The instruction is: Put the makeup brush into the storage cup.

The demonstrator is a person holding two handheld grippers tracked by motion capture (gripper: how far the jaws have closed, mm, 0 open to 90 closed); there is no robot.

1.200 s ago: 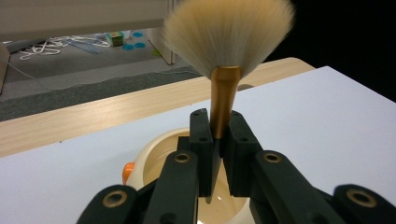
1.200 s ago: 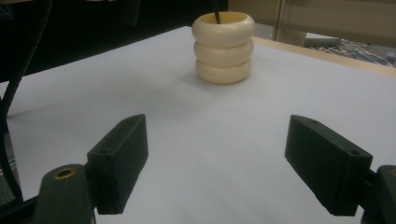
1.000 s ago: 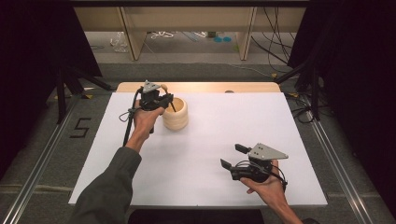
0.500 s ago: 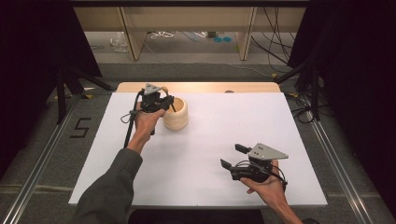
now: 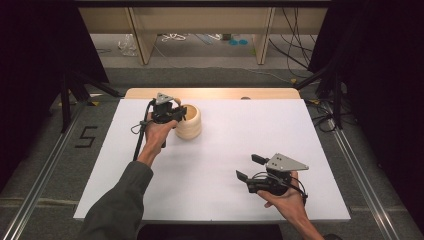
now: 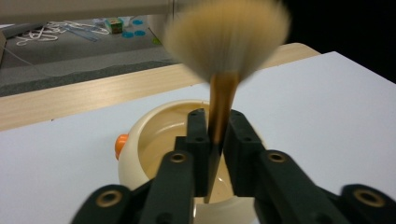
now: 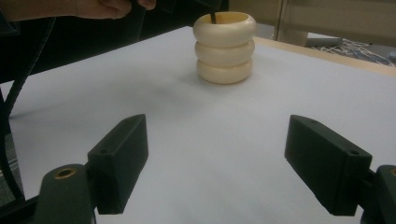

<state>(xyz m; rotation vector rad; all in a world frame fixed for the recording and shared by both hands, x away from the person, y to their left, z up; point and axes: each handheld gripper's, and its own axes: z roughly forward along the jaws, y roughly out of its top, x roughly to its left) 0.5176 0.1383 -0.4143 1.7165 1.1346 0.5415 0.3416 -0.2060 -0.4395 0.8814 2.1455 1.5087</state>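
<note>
the brush stands upright with its handle down inside the cream ringed holder, at about eleven o'clock on the white table. the left gripper sits over the holder's mouth; its jaws have just been opening, and the handle is between them with a slight gap on each side, so the placing looks nearly done. what seems left is drawing that hand clear. the right gripper rests at five o'clock, jaws wide apart and holding nothing.
</note>
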